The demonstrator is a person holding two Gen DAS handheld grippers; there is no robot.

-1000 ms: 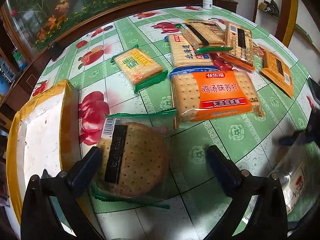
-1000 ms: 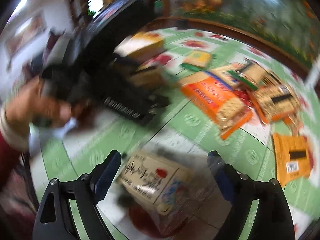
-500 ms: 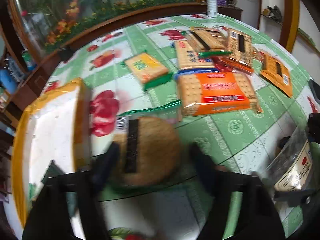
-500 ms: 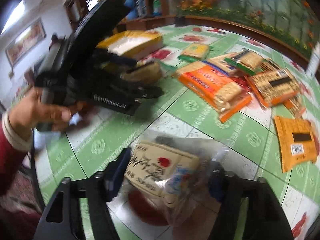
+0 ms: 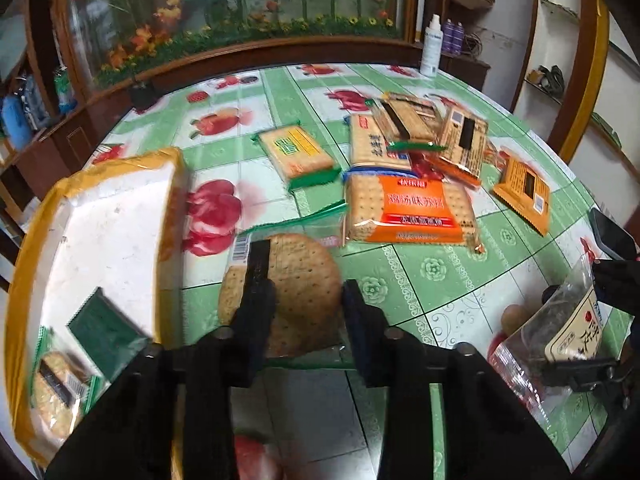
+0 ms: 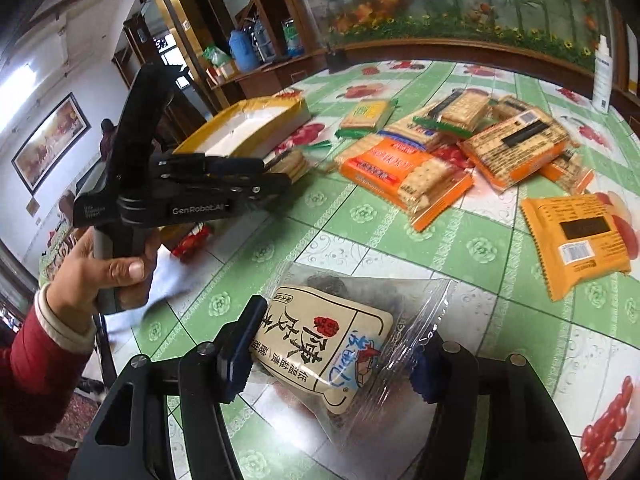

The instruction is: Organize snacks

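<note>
While the left tool (image 5: pixel 306 304) clamps the round cracker pack (image 5: pixel 280 280), the right tool (image 6: pixel 332 356) grips the clear snack bag (image 6: pixel 340 340).

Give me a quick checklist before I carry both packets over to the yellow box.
1. Left gripper shut on the round cracker packet: ok.
2. Right gripper shut on the clear snack bag: ok, though only crinkly film shows at one pad.
3. Yellow box has free space: ok; one packet lies in its near corner.
4. Path from left gripper to box unobstructed: ok.
5. Cracker packet fully off the table: cannot tell.
</note>
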